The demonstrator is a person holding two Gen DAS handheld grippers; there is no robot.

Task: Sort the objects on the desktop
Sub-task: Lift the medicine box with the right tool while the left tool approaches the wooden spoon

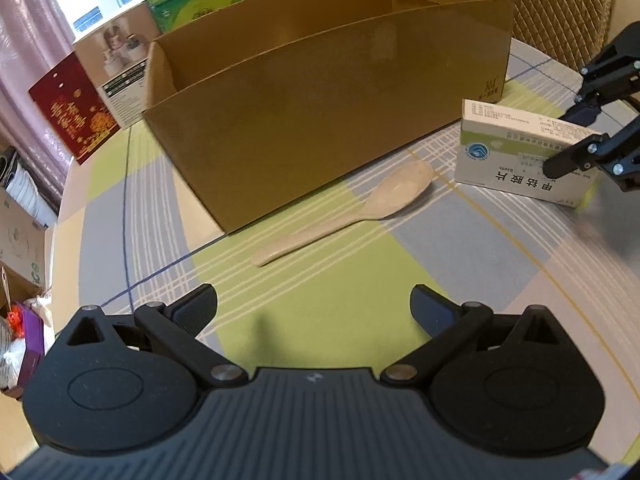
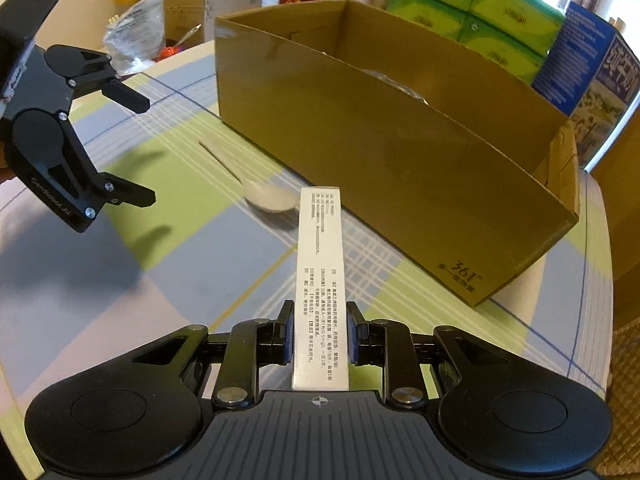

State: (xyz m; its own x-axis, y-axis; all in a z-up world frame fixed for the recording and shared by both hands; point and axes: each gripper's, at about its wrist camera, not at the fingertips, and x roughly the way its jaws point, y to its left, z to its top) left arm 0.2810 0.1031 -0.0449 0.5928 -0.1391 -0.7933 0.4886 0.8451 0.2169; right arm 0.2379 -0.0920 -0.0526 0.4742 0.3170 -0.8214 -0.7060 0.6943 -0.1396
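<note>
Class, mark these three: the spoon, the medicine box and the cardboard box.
spoon [image 1: 400,190], left wrist view, on its bowl.
medicine box [image 2: 320,280], right wrist view, on its printed top face.
cardboard box [image 1: 320,128], left wrist view, on its near wall.

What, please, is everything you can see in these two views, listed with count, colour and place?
carton: one, brown, open-topped, on the table's far side.
spoon: one, beige, flat on the cloth beside the carton's near wall.
medicine box: one, white with green trim, held in the right tool.
tablecloth: one, green, grey and white plaid, covering the table.
tissue packs: several, green, stacked behind the carton.
red box: one, red with gold print, off the table's edge.
blue box: one, blue, beside the tissue packs.
left tool: one, black, open, empty, facing the spoon.
right tool: one, black, shut on the medicine box.
</note>
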